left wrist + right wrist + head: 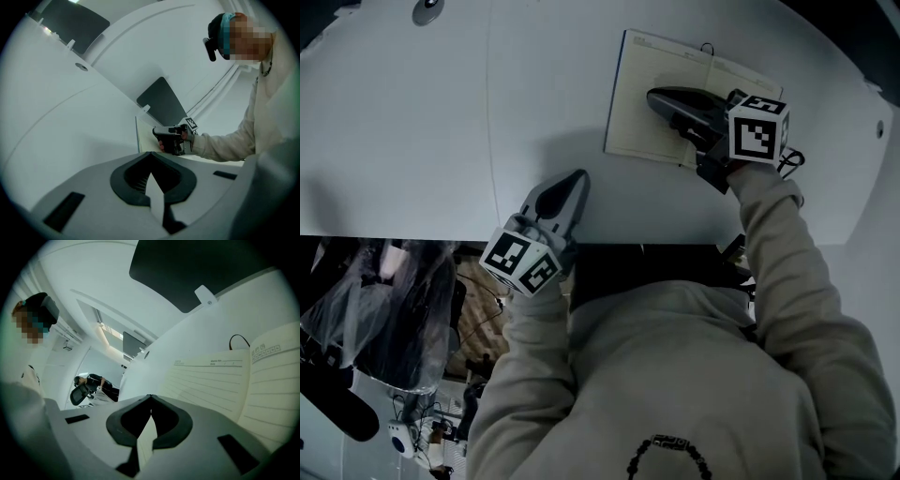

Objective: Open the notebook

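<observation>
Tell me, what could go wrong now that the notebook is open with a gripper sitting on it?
1. The shut right gripper sits on the open notebook; dragging it might crease or tear a page.
2. The left gripper rests on the table, apart from the notebook, so nothing steadies it. The book could slide, or pages might flip back once the right gripper lifts.

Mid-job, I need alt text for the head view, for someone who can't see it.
A notebook lies open on the white table at upper right, with the shut right gripper stretched over its pages. The left gripper, also shut, is apart from it over bare table near the front edge, and the person's beige sleeves fill the bottom.
</observation>
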`<state>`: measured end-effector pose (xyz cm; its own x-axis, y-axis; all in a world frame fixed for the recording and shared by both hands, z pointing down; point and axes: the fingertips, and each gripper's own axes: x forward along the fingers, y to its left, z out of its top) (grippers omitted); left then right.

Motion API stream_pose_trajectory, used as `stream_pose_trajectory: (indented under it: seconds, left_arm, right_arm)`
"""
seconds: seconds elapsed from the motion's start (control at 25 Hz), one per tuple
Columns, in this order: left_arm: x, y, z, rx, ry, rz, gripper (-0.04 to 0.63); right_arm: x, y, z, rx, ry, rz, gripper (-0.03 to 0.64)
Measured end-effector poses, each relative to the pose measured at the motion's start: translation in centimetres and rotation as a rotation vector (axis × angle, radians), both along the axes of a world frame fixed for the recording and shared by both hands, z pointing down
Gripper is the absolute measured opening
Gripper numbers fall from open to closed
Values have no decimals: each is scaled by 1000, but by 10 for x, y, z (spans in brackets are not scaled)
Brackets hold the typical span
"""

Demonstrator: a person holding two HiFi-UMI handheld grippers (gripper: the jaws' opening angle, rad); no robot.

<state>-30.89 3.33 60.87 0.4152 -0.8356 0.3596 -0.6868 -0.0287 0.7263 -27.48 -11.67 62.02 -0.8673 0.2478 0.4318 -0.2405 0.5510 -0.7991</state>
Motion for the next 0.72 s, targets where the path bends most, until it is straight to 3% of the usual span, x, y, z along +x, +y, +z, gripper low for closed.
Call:
stream_pose_trajectory:
  seconds: [0.24,0.48,0.72]
  left_arm:
    - [-1,-1,4,8,4,-1,-5]
    - [-11,-3,-3,20,-24,-6,-5]
    - [-11,-9,-22,40,-81,23,-5]
  right_arm:
    - [-1,-5,3,-7,-16,34,23]
    - [2,3,0,5,-25,-48,23]
    - [25,6,-29,87,-54,-120,23]
